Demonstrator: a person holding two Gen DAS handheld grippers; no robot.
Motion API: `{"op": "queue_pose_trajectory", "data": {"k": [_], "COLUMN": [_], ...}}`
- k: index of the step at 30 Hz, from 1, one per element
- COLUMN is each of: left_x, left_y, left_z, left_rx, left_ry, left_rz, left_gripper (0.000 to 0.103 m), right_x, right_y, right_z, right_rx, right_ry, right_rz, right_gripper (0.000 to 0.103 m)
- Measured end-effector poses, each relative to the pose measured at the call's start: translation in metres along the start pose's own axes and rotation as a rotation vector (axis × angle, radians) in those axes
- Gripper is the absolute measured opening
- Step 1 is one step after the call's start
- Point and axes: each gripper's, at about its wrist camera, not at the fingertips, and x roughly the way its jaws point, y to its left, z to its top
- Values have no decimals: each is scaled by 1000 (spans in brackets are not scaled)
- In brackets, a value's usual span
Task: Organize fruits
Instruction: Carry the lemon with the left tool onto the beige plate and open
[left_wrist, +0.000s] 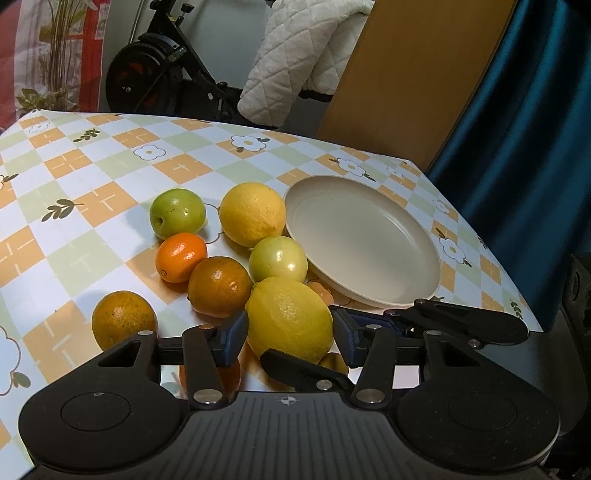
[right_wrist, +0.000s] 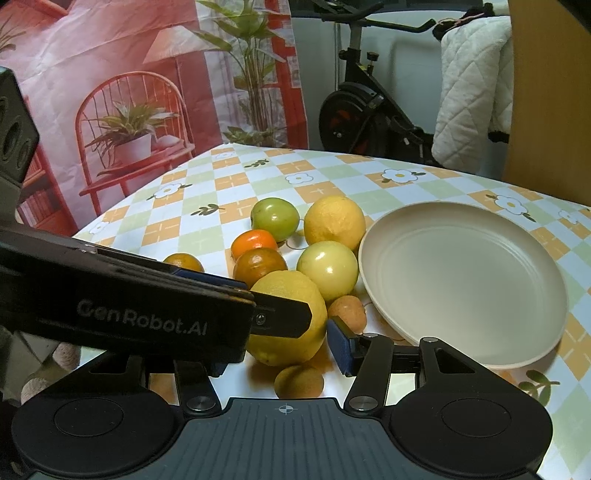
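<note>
straddling the near lemon (left_wrist: 289, 318) with both grippers, left gripper (left_wrist: 290, 334) pinching it and right gripper (right_wrist: 275, 339) apparently too, ready for lifting right into the empty plate (left_wrist: 369, 236).

Yellow lemon (left_wrist: 289, 318), beige plate (left_wrist: 364, 240) — orange-green checked floral tablecloth (left_wrist: 110, 173).

Exercise bike (right_wrist: 365, 107), quilted white blanket (left_wrist: 303, 55), blue curtain (left_wrist: 524, 110), plant-print backdrop (right_wrist: 129, 92).

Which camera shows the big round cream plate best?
The right wrist view shows the big round cream plate best: nearly the whole rim and empty inside are visible, only its near edge hidden by the right gripper. In the left wrist view the plate looks smaller, with a black gripper finger covering its near rim.
</note>
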Motion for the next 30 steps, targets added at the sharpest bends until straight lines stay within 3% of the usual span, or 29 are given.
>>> {"op": "queue_pose_trajectory", "data": {"k": [19, 30], "left_x": [-7, -17], "left_y": [-6, -14], "left_z": [-9, -4], "left_rx": [40, 68], "left_ry": [-14, -58], "left_rz": [14, 4], "left_gripper": [53, 53], "right_x": [-7, -21], "right_y": [4, 5], "right_z": [-5, -1], "right_rx": [2, -2], "right_ry": [-11, -63], "right_rz": [-3, -17], "right_gripper": [49, 49]}}
